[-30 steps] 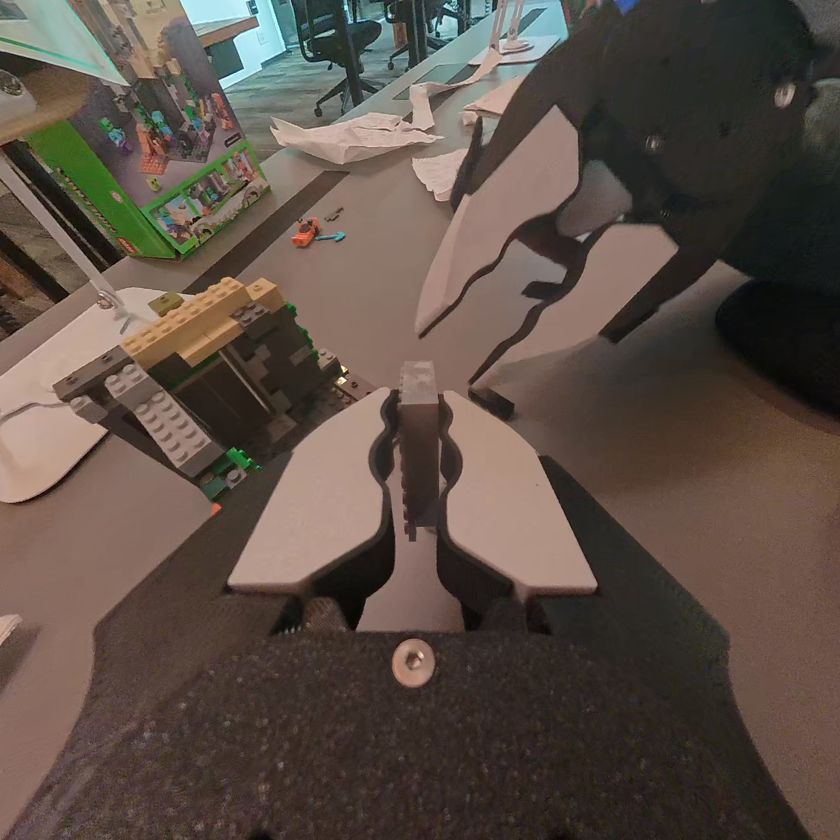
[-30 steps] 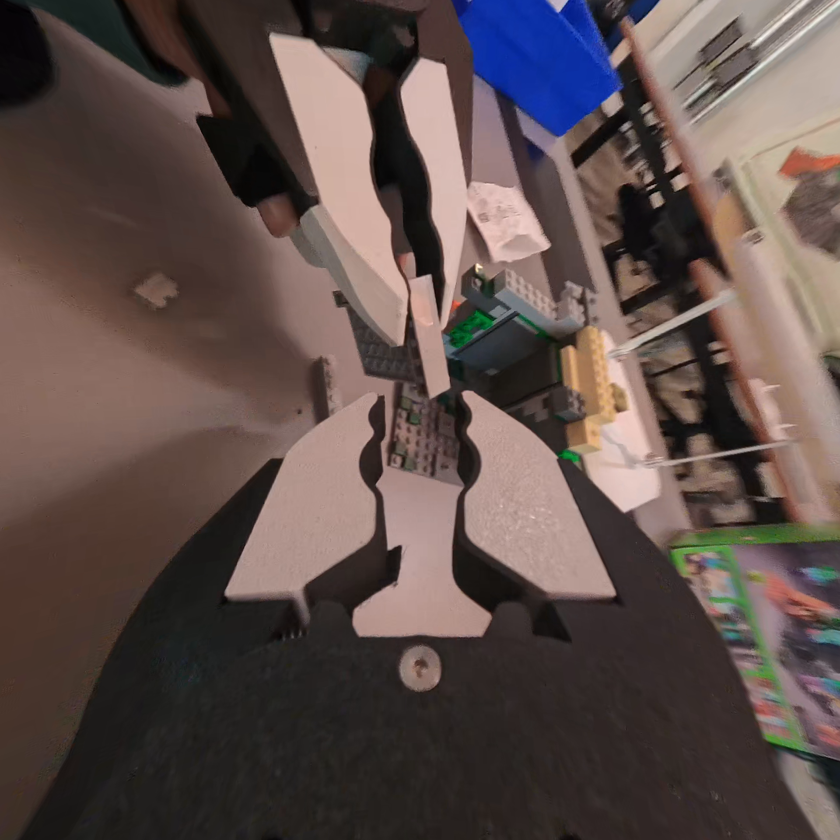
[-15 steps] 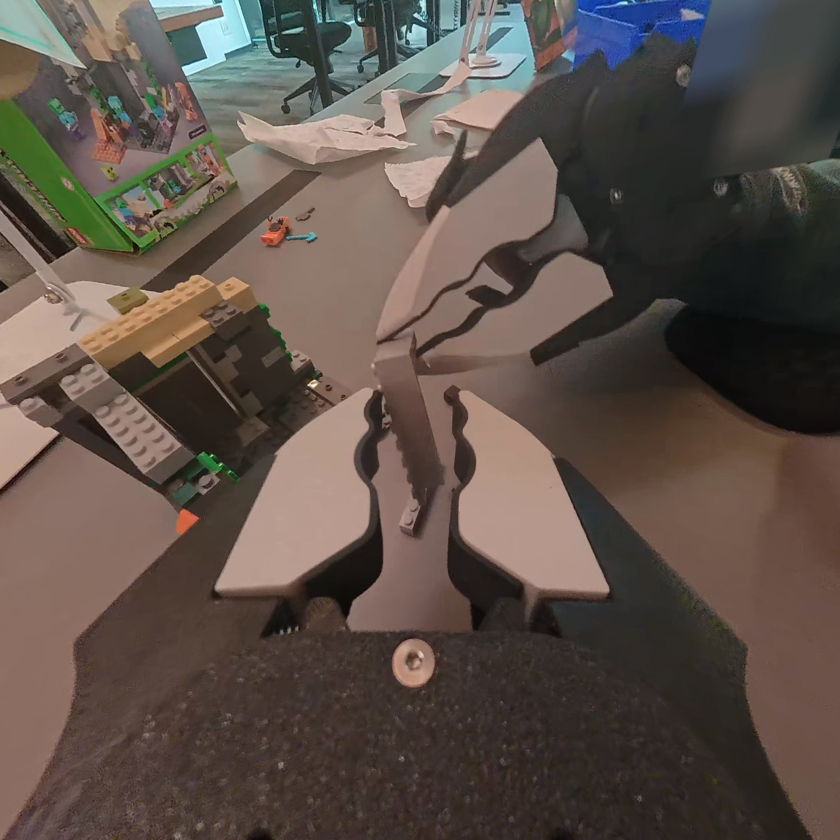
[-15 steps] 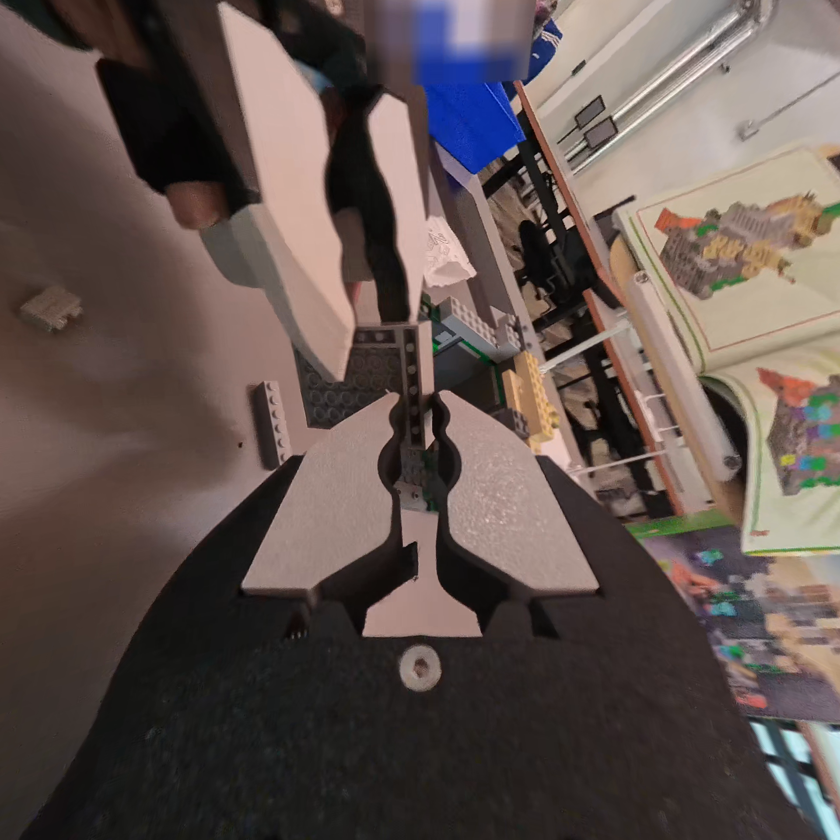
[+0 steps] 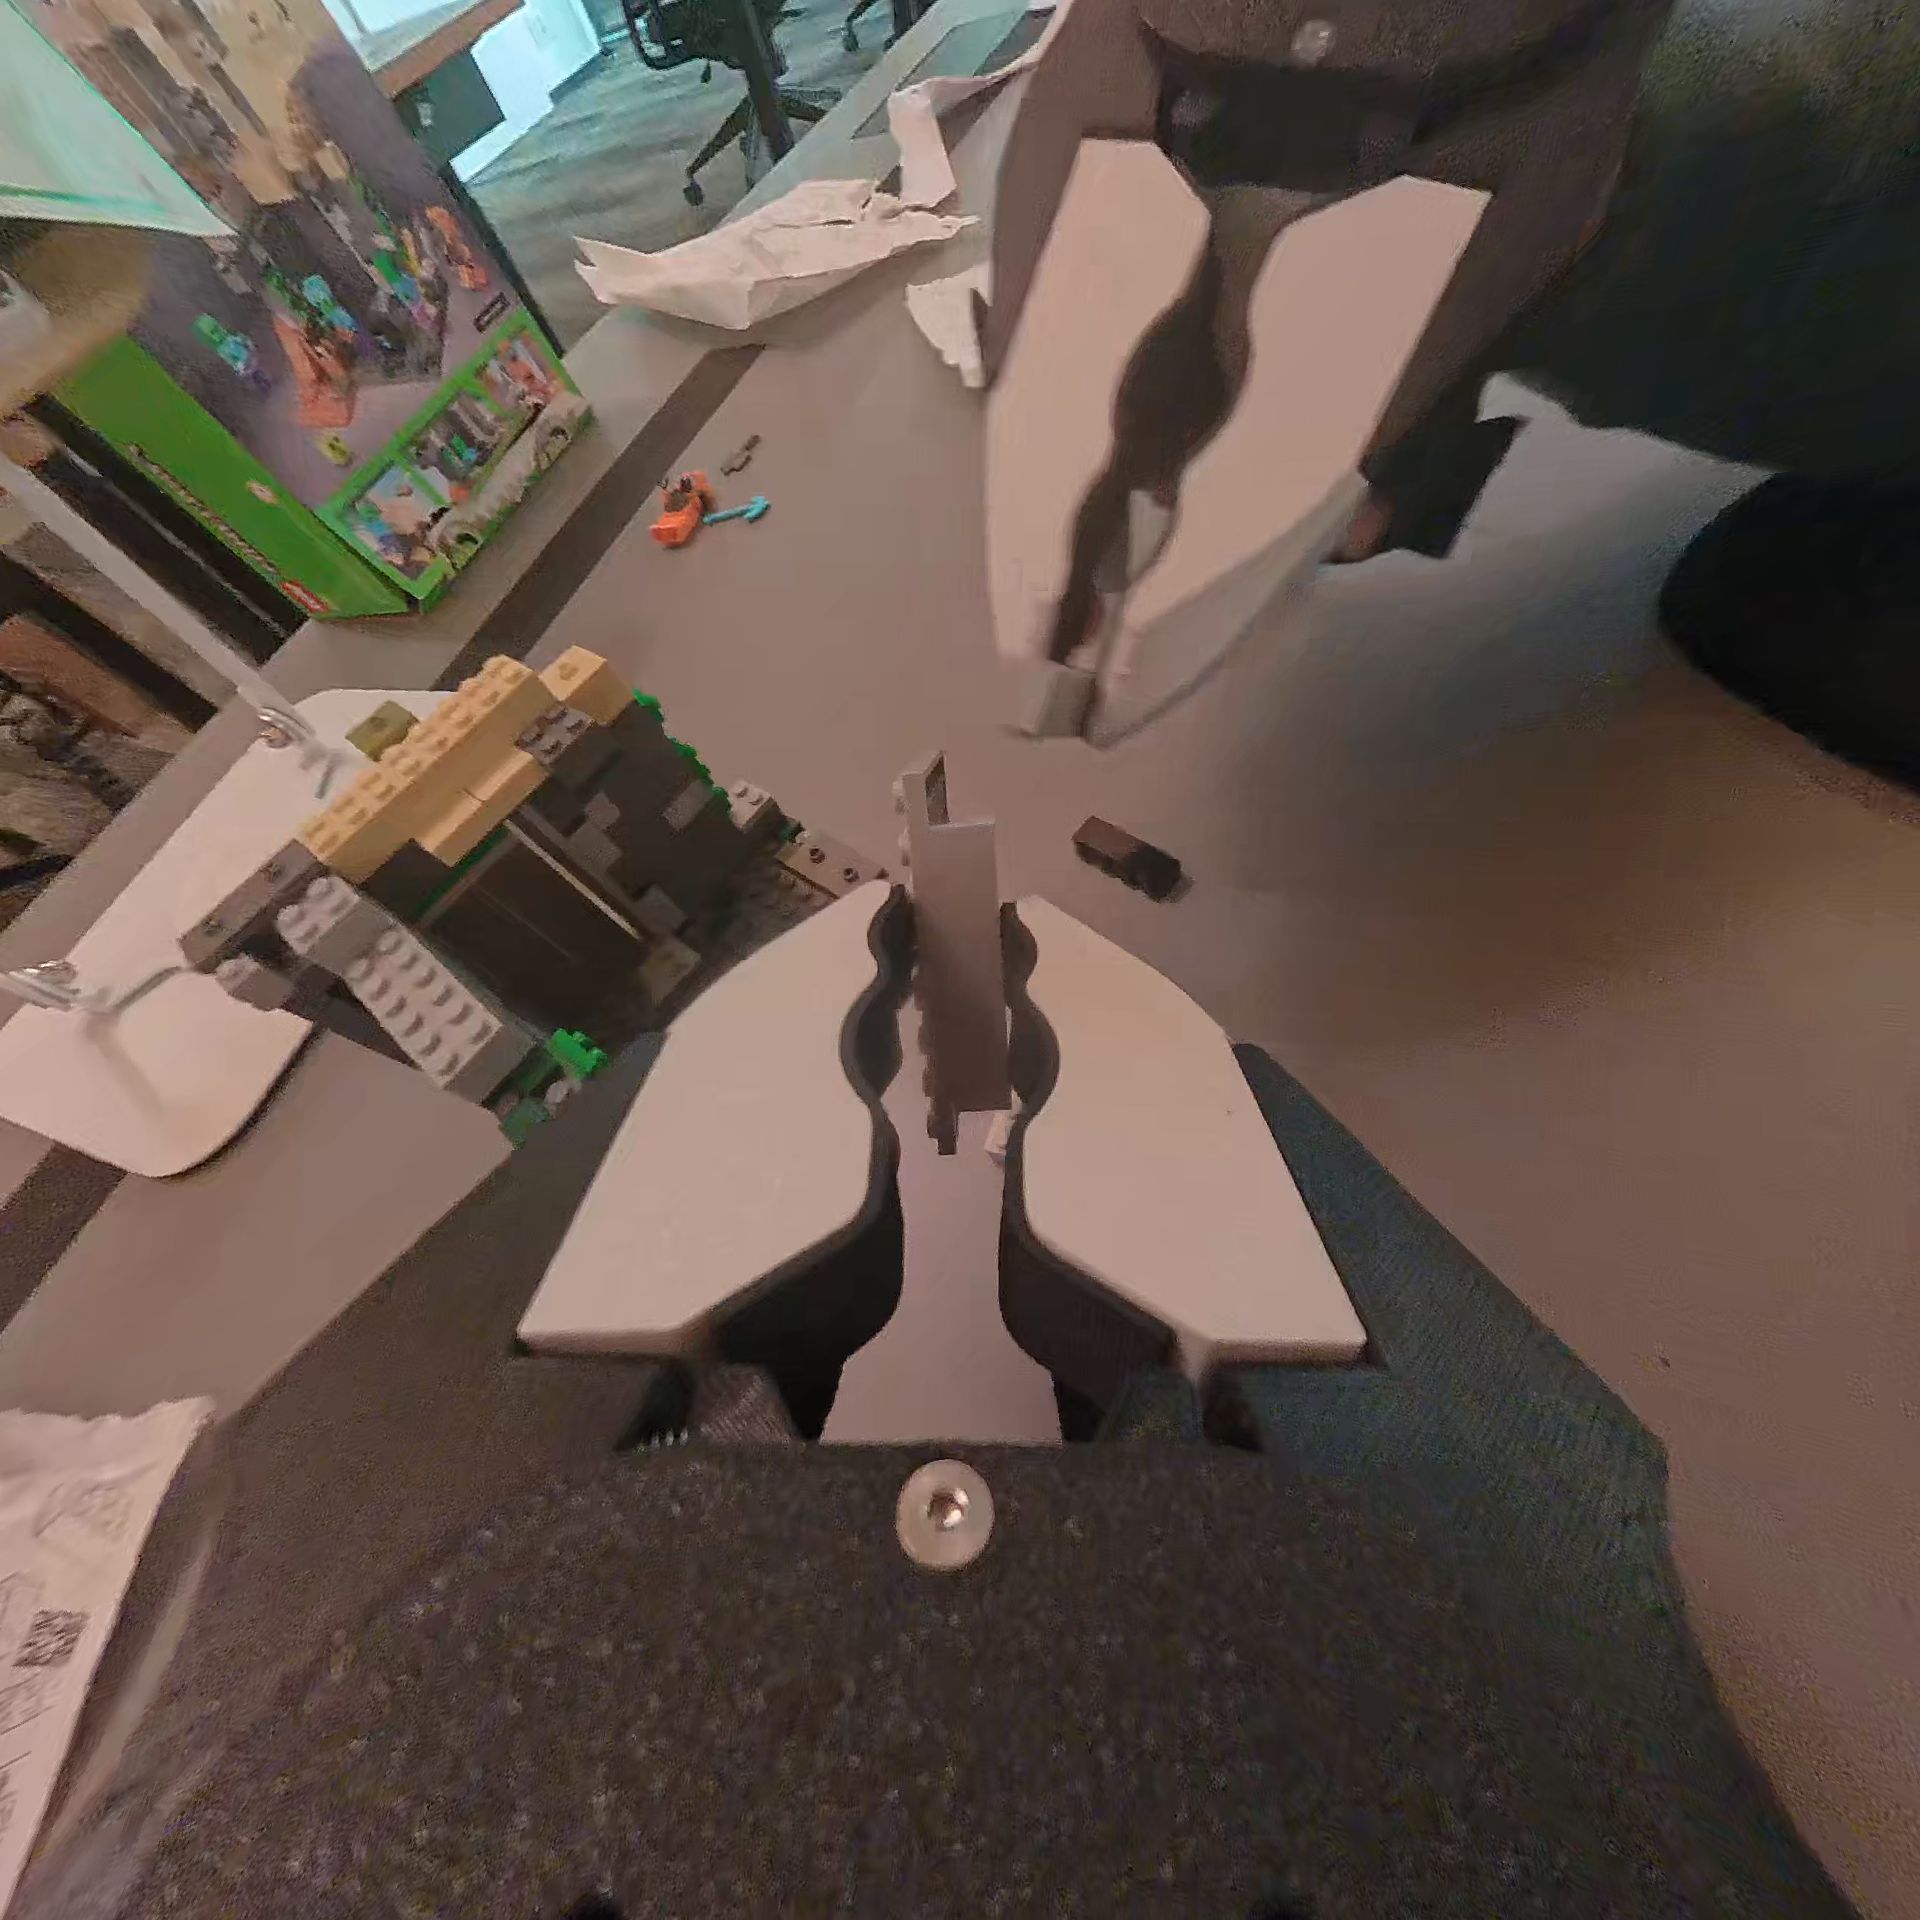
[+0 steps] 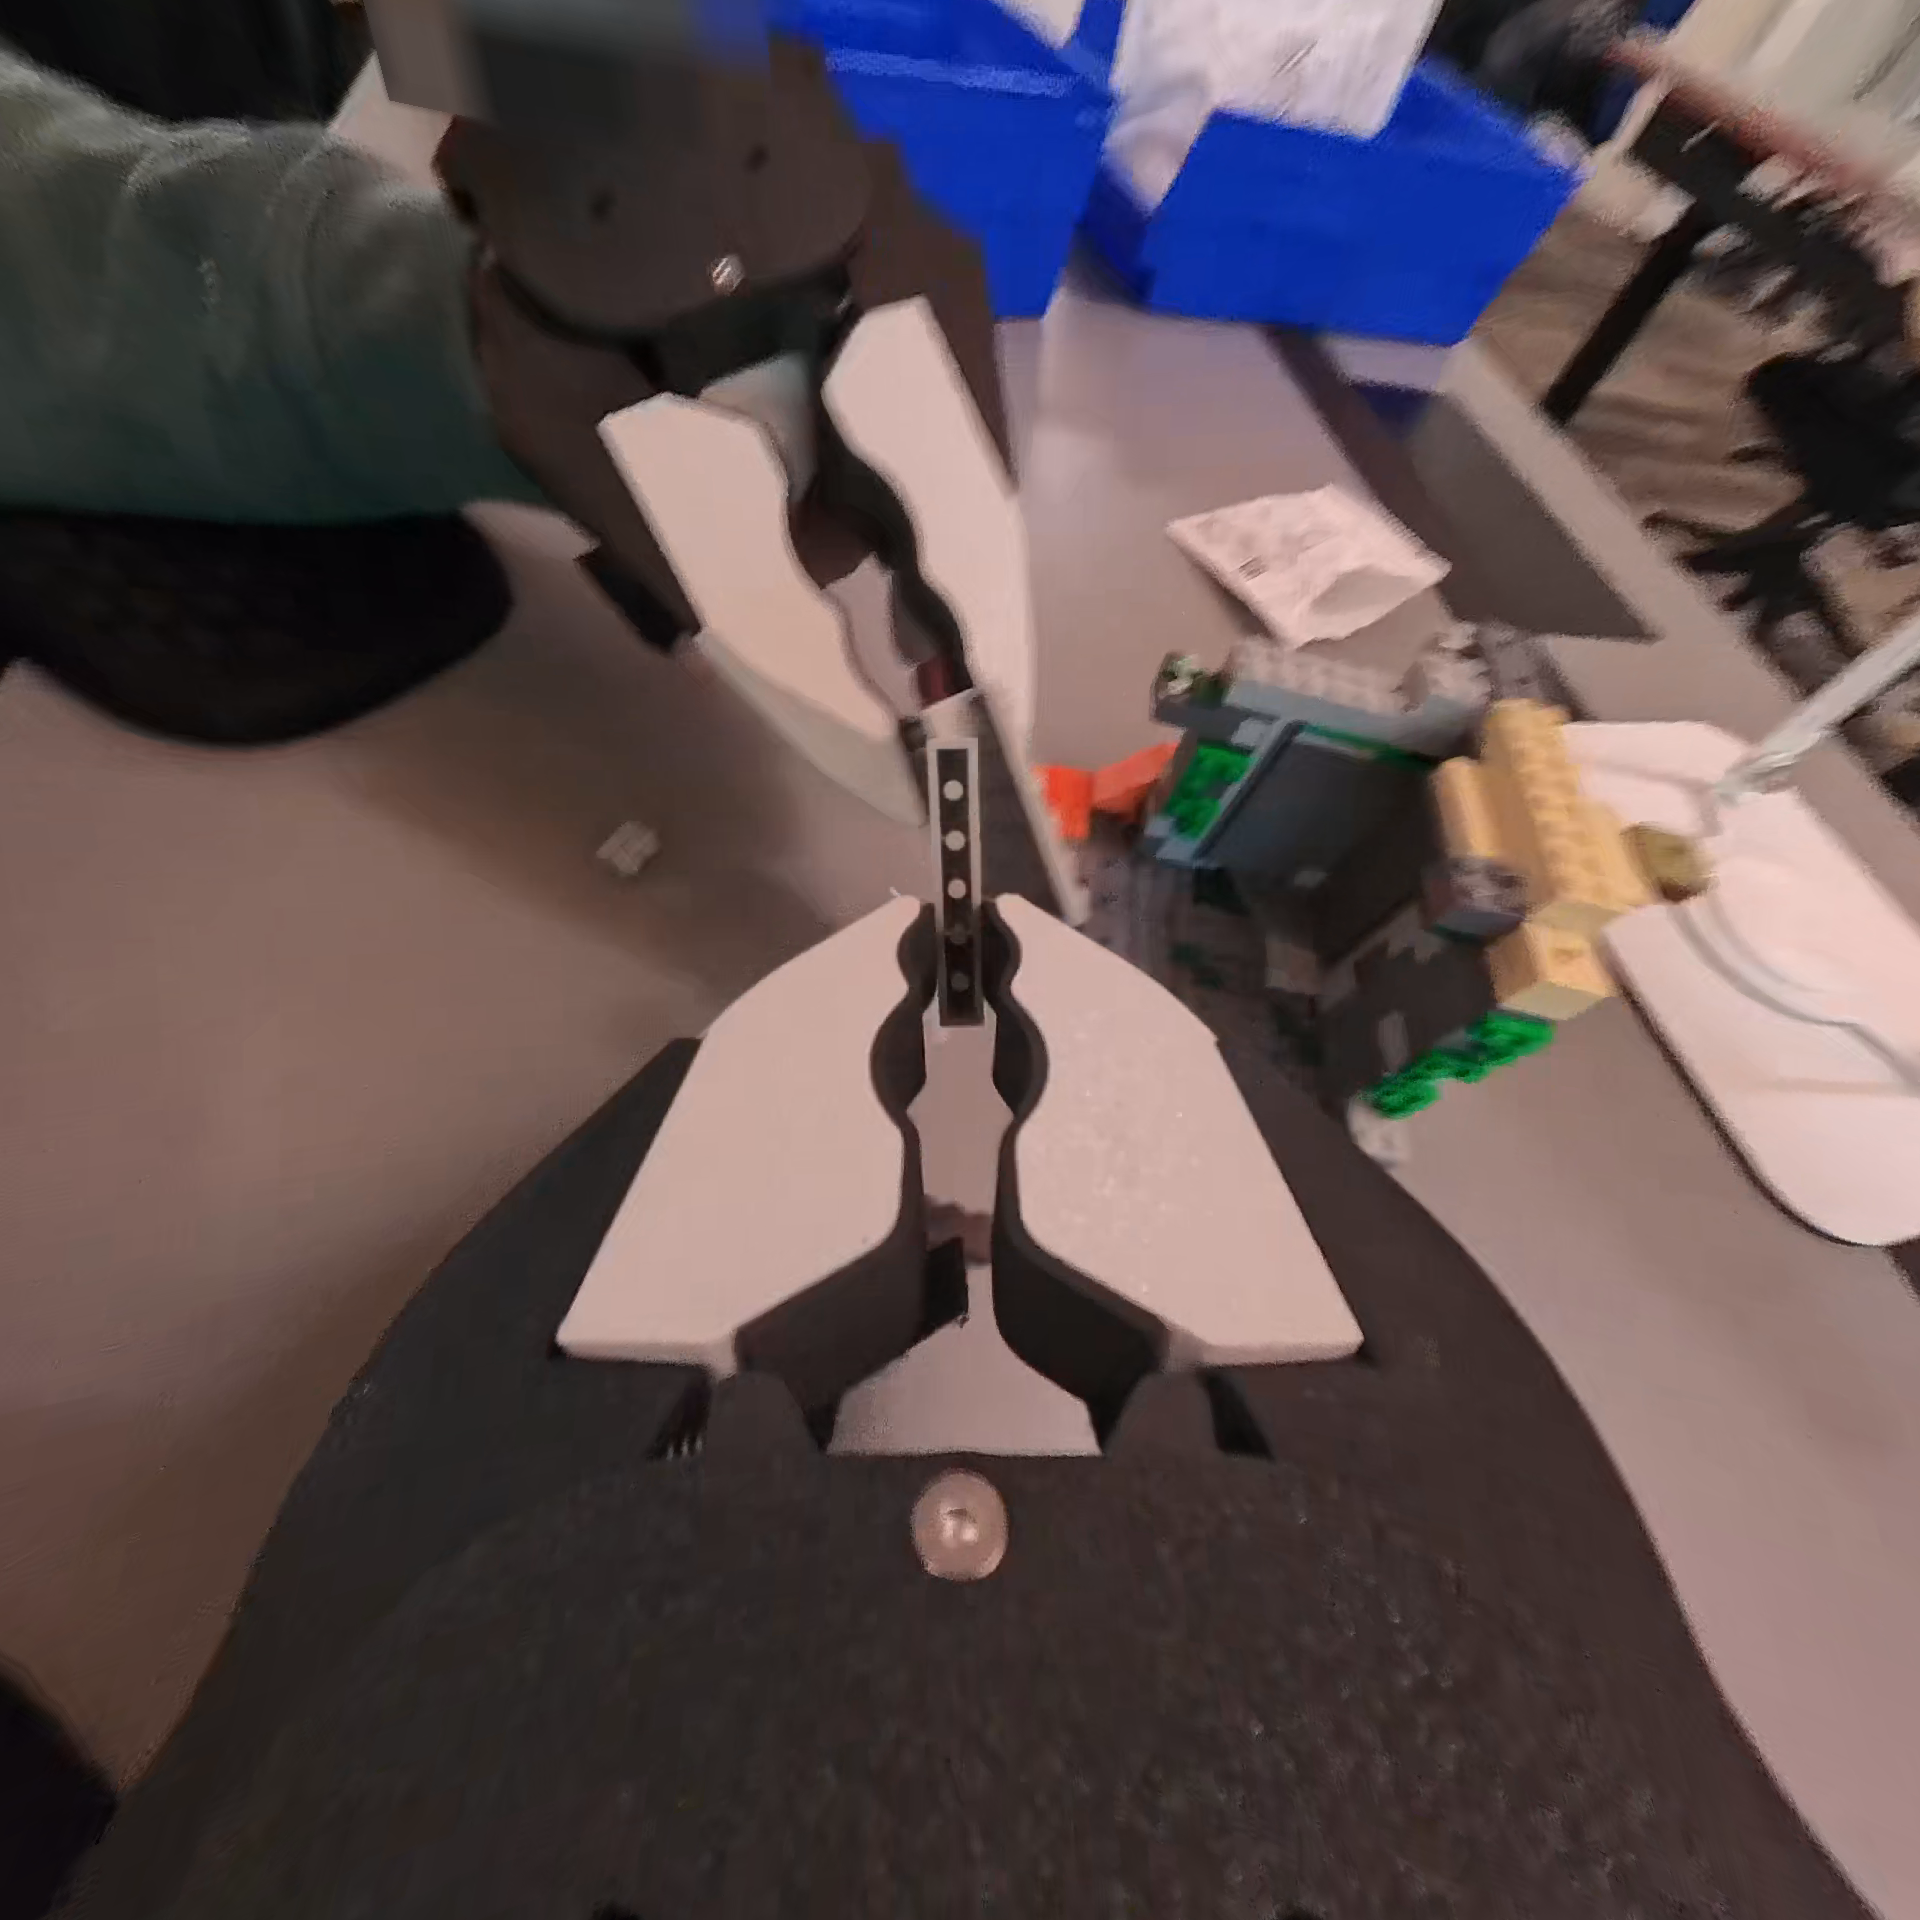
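Office: swivel chairs [image 5: 764, 62], long desks [image 5: 831, 582]

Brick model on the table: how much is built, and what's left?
Built: the brick model stands with tan bricks on top. In hand: the left gripper clamps a grey plate on edge; the right gripper pinches a narrow grey strip. Not on yet: a dark brick and an orange piece lie on the table.
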`<act>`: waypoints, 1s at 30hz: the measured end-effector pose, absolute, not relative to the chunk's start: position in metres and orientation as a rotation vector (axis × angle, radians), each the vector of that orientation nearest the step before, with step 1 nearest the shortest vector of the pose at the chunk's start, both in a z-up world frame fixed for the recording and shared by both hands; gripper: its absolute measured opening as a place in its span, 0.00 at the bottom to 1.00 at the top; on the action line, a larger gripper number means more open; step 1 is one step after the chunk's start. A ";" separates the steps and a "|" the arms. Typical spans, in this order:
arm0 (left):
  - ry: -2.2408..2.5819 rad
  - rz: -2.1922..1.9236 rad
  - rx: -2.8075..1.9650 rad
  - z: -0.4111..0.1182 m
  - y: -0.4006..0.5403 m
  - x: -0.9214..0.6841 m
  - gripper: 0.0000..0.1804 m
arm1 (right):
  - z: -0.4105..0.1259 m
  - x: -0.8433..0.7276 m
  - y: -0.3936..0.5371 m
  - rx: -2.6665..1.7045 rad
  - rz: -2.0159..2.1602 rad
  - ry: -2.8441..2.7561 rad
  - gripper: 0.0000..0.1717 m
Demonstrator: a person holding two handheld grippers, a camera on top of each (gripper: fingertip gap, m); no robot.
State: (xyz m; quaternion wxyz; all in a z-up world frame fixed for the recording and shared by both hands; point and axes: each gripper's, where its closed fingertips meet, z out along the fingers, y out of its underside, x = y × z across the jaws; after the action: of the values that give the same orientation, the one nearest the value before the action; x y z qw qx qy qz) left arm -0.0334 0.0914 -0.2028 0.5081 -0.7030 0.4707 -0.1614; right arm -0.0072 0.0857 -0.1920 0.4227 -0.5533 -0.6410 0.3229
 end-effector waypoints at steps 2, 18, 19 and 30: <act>1.137 -0.354 -1.701 -0.206 0.094 -0.035 0.09 | -0.206 -0.002 0.076 -1.403 0.800 -1.715 0.04; 1.038 -0.131 -1.619 -0.195 0.111 -0.040 0.09 | -0.180 -0.043 0.081 -1.604 1.172 -1.274 0.16; 1.046 -0.093 -1.597 -0.193 0.112 -0.040 0.09 | -0.178 -0.044 0.083 -1.624 1.209 -1.225 0.16; 1.078 -0.159 -1.589 -0.200 0.107 -0.029 0.16 | -0.187 -0.039 0.099 -1.723 1.092 -1.173 0.04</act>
State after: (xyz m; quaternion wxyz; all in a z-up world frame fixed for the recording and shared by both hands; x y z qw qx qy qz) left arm -0.0295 0.1070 -0.1996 0.5709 -0.6770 0.4595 -0.0676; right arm -0.0385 0.0985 -0.1874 0.3841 -0.6760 -0.4602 0.4286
